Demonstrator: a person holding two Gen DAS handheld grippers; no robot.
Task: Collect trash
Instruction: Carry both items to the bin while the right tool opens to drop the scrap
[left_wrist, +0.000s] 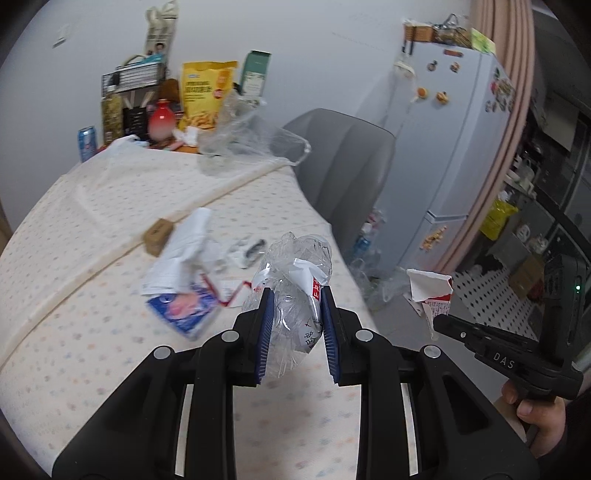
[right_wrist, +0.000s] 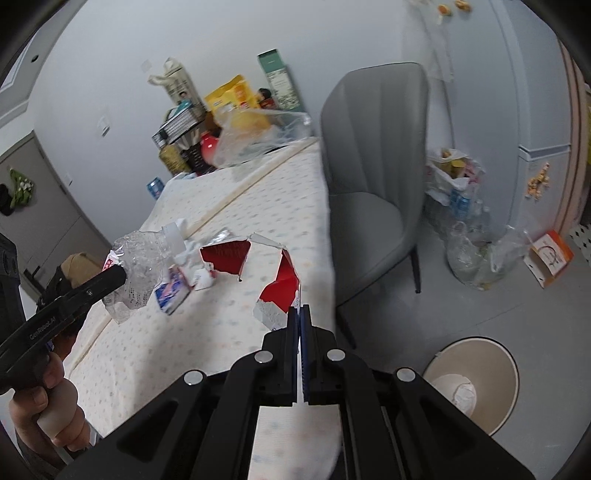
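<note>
A: Item one?

B: The left gripper (left_wrist: 297, 295) is clamping a crushed plastic bottle (left_wrist: 295, 266) between its blue pads, neck poking out ahead of the jaws.

A: Item two?

B: The right gripper (right_wrist: 299, 308) is pinching a torn red carton (right_wrist: 277, 284) by one thin edge, jaws nearly together.

A: Why hold both aloft?

B: Likely for carrying to the bin (right_wrist: 474, 384), sitting below and right of the right jaws. More wrappers (left_wrist: 177, 288) are lying on the table (left_wrist: 92, 229).

Both wrist views close, facing along table (left_wrist: 92, 206); shared: chair (right_wrist: 373, 184).
</note>
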